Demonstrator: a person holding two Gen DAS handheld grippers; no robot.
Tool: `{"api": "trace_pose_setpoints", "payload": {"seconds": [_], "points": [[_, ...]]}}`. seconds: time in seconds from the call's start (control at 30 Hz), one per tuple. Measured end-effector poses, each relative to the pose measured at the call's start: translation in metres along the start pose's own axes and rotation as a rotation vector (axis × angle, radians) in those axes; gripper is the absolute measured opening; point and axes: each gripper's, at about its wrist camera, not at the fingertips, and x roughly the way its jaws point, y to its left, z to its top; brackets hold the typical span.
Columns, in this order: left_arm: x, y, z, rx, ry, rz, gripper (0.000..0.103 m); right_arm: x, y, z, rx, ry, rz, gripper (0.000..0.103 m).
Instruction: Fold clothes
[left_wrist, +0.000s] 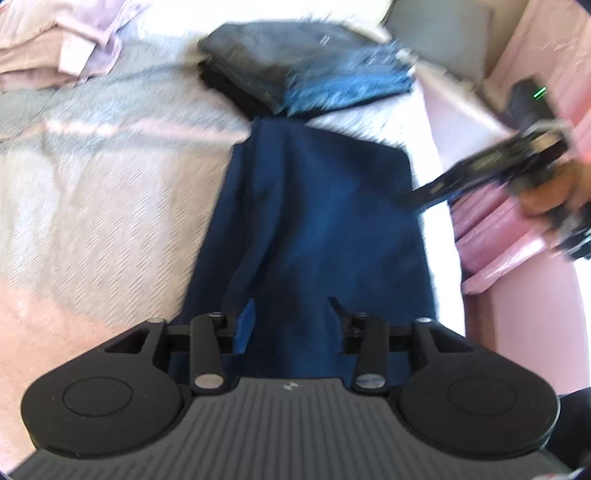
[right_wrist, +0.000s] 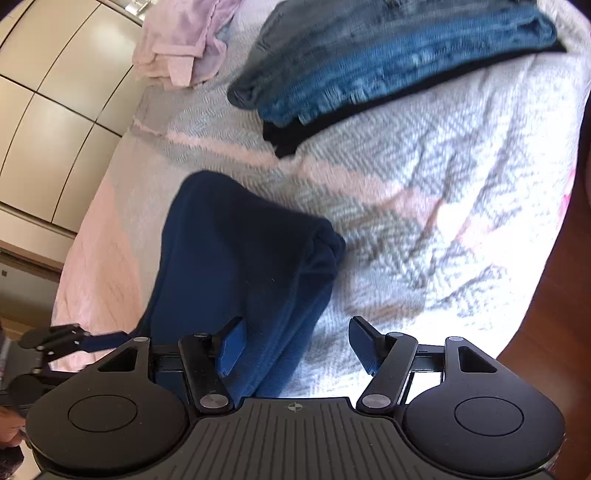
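The bed (right_wrist: 424, 206), under its pale pink and grey woven cover, fills most of what I see. At its far side sits a stack of folded clothes (right_wrist: 388, 66), grey on top, then blue denim, then something black. Beyond that, near the bed's far corner, lies a loose heap of pale pink and lilac clothes (right_wrist: 184, 40), with cream cupboard doors (right_wrist: 48, 110) beside the bed.

The navy garment (left_wrist: 314, 229) I am folding lies flat along the cover, a long strip reaching from my grippers up to just short of the stack; its far right corner is bunched into a thick fold.

My left gripper (left_wrist: 291, 317) hangs over the near end of the garment, fingers spread, the cloth showing between them but not pinched. My right gripper (right_wrist: 295, 343) is spread wide over the garment's right edge, its left finger (right_wrist: 232, 343) above the navy cloth, its right finger above the bare cover, gripping nothing
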Motion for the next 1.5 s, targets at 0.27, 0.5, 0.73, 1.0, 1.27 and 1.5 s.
{"api": "trace_pose_setpoints", "payload": {"seconds": [0.27, 0.5, 0.73, 1.0, 1.27, 1.5], "points": [[0.018, -0.049, 0.005, 0.16, -0.038, -0.095, 0.064, 0.025, -0.03, -0.007, 0.049, -0.063, 0.185, 0.077], [0.051, -0.104, -0.014, 0.386, -0.021, 0.055, 0.076, 0.049, -0.048, 0.001, 0.12, -0.11, 0.339, 0.069], [0.056, -0.154, -0.046, 0.462, -0.023, 0.16, 0.077, 0.019, -0.034, 0.003, 0.197, -0.083, 0.288, 0.027], [-0.002, -0.148, -0.092, 0.197, -0.079, 0.247, 0.077, -0.043, -0.006, -0.032, 0.337, -0.157, 0.166, 0.024], [-0.038, -0.096, -0.146, -0.059, -0.127, 0.301, 0.077, -0.061, -0.024, -0.101, 0.595, -0.284, 0.079, 0.03], [-0.054, -0.04, -0.141, -0.29, -0.202, 0.274, 0.081, -0.08, 0.046, -0.101, 0.194, -0.314, -0.217, 0.062]]}}
